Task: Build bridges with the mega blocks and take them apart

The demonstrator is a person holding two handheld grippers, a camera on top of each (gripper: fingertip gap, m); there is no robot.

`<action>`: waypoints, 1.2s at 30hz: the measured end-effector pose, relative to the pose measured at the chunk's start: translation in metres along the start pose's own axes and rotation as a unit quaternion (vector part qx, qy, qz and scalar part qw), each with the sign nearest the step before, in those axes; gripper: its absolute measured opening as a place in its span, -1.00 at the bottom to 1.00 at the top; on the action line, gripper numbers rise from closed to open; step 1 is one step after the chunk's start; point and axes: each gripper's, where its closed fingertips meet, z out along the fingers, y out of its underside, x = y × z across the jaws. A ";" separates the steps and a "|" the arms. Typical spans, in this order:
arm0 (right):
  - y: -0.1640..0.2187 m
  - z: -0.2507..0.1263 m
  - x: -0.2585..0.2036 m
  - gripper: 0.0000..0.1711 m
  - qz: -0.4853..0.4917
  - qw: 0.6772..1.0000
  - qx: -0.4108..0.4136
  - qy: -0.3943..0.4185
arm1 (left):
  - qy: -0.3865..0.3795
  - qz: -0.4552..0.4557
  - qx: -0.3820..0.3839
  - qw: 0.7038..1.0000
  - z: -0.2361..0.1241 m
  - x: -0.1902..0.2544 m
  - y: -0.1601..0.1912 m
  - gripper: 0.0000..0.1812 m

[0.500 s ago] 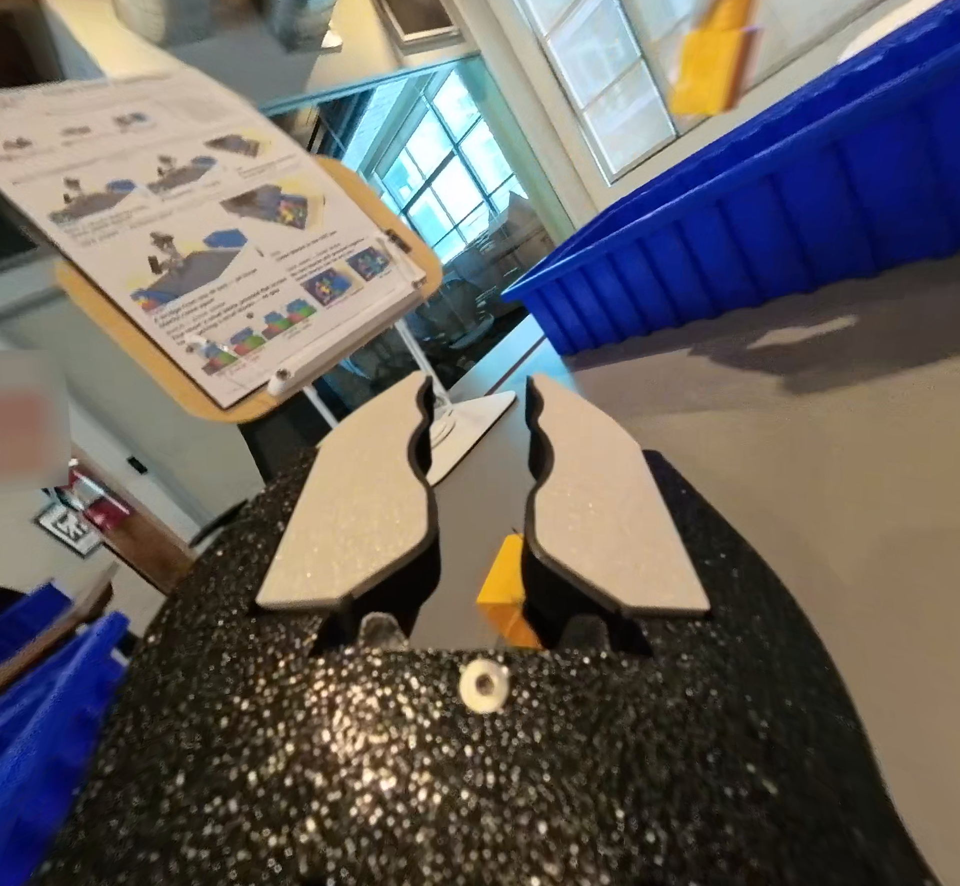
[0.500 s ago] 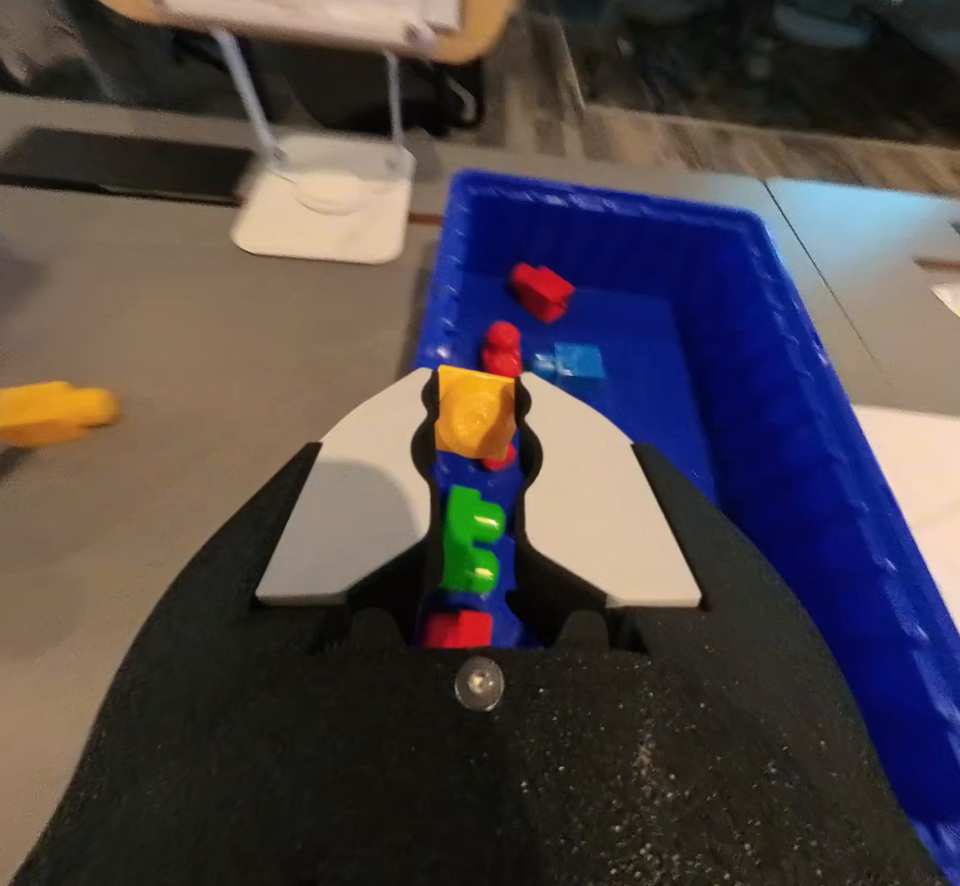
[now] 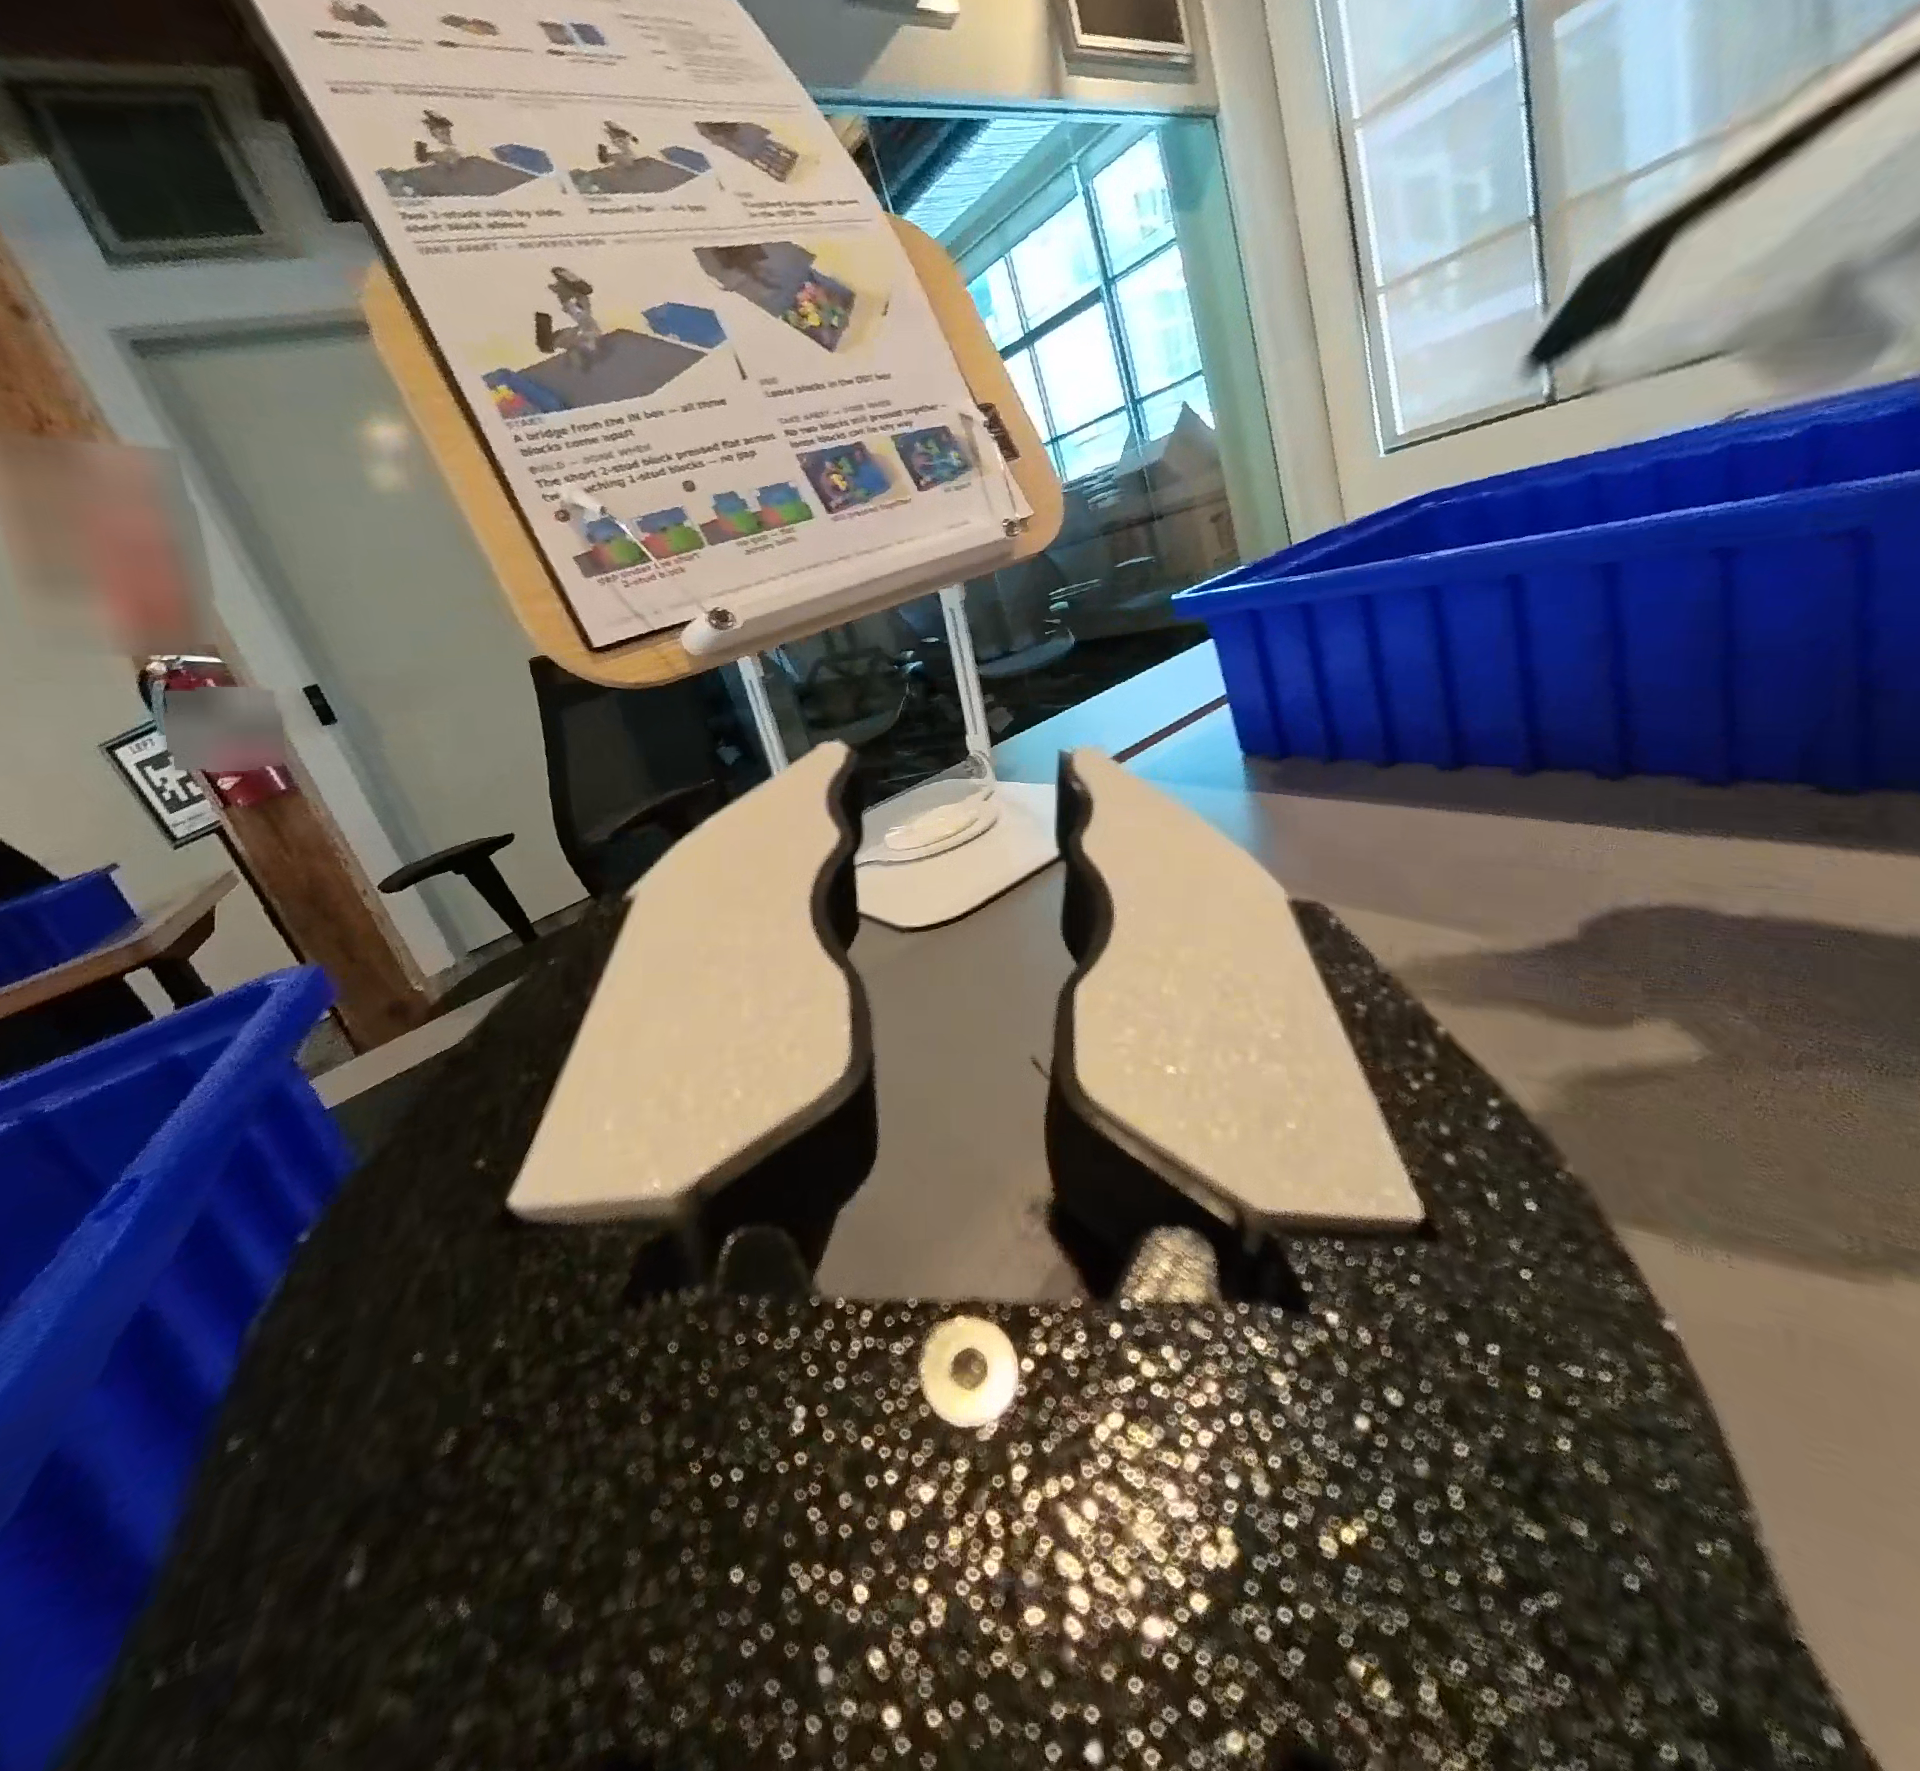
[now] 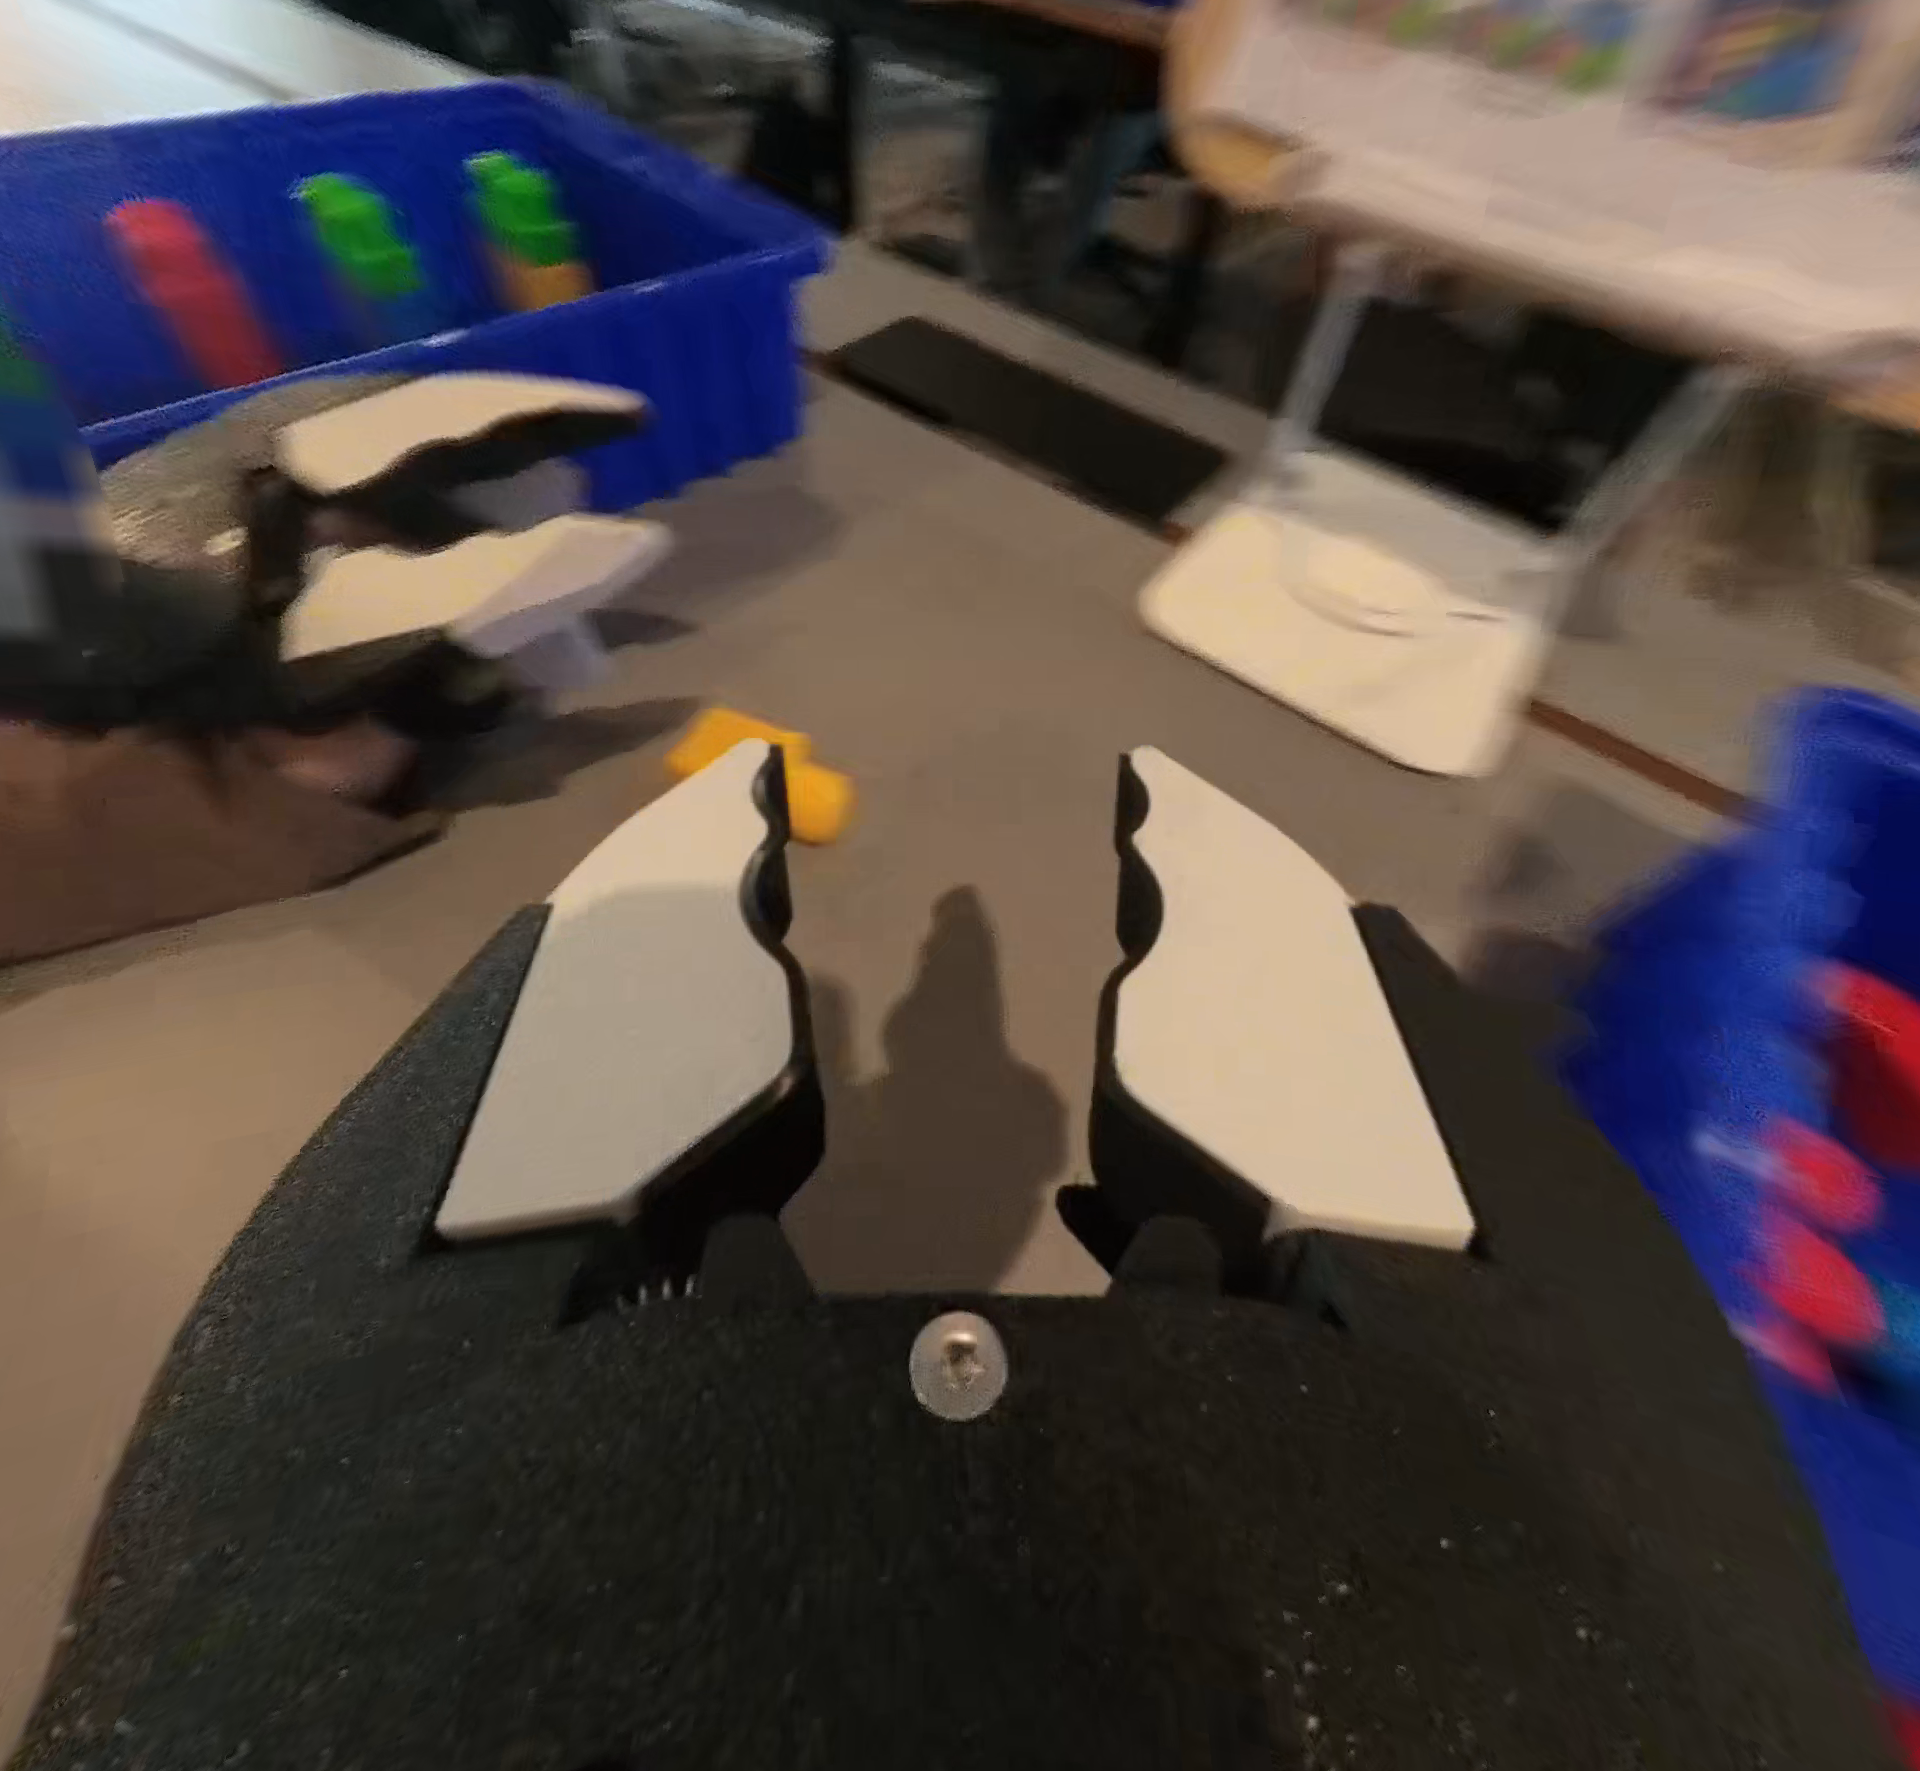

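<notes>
A yellow mega block [image 4: 805, 791] lies on the grey table [image 4: 987, 599], just past my right gripper's left fingertip. My right gripper [image 4: 948, 765] is open and empty, low over the table. My left gripper [image 3: 958, 776] is open and empty, pointing at the instruction stand. It also shows in the right wrist view [image 4: 644, 469], left of the yellow block. A blue bin [image 4: 665, 339] at the back left holds red and green block stacks [image 4: 353, 241]. A second blue bin [image 4: 1704, 1025] at the right holds red blocks [image 4: 1829, 1181]. The right wrist view is blurred.
An instruction board on a white stand [image 3: 935, 848] stands at the table's far side; its base shows in the right wrist view [image 4: 1340, 630]. In the left wrist view one blue bin [image 3: 1558, 641] stands at the right and another [image 3: 135, 1254] at the near left.
My right gripper has let go of its yellow block, opened, and swung left from over the bin to the table. My left gripper has opened wider and shifted; the yellow block under it is out of sight.
</notes>
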 end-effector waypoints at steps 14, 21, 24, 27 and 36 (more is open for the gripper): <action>0.071 0.132 -0.072 0.14 -0.020 0.984 -0.123 -0.124 | -0.042 -0.044 -0.007 0.998 -0.002 -0.023 0.006 -0.64; 0.067 0.123 -0.070 -0.36 -0.037 0.982 -0.143 -0.114 | -0.037 -0.044 -0.009 0.998 -0.001 -0.022 0.007 -0.64; 0.037 0.095 -0.043 -0.36 -0.060 0.992 -0.097 -0.053 | -0.035 -0.045 -0.011 0.998 -0.001 -0.022 0.007 -0.64; 0.004 0.042 0.008 -0.36 -0.089 0.991 -0.067 0.074 | -0.029 -0.046 -0.012 0.998 0.000 -0.020 0.008 -0.66; 0.058 -0.105 0.150 -0.36 0.025 0.919 -0.197 0.341 | -0.019 -0.040 -0.016 0.999 0.001 -0.015 0.009 -0.68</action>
